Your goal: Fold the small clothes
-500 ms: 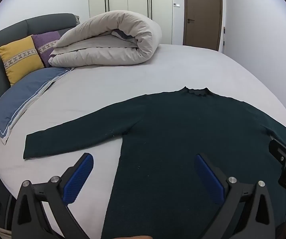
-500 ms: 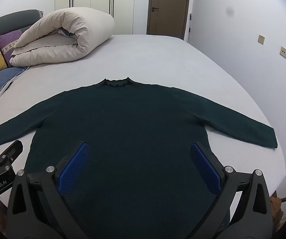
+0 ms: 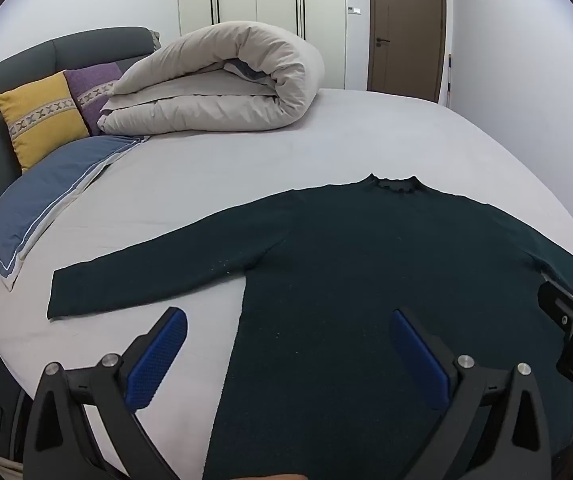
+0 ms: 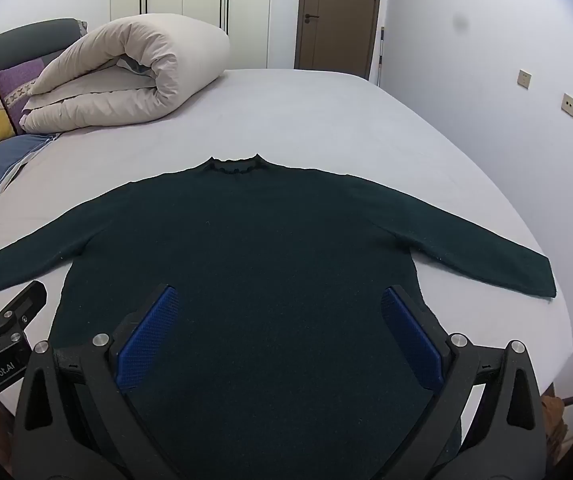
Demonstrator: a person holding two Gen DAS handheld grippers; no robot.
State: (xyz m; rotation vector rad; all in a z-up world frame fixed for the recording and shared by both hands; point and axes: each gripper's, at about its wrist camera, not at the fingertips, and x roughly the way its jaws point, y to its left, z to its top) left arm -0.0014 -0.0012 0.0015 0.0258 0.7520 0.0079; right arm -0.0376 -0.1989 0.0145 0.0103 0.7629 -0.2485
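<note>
While both hand-held grippers, left (image 3: pixel 286 354) and right (image 4: pixel 280 330), hover agape, the sweater (image 4: pixel 246 248) lies flat ahead. Pinch each sleeve cuff squarely; fold inward.

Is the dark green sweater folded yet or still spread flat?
Spread flat. The sweater lies on the bed with both sleeves stretched outward, no fold visible; both grippers hover open above its hem.

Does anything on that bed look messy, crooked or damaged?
Nothing stands out. The sweater lies flat on the bed with both sleeves spread out, the duvet sits rolled near the pillows, and both grippers hover open over it.
</note>
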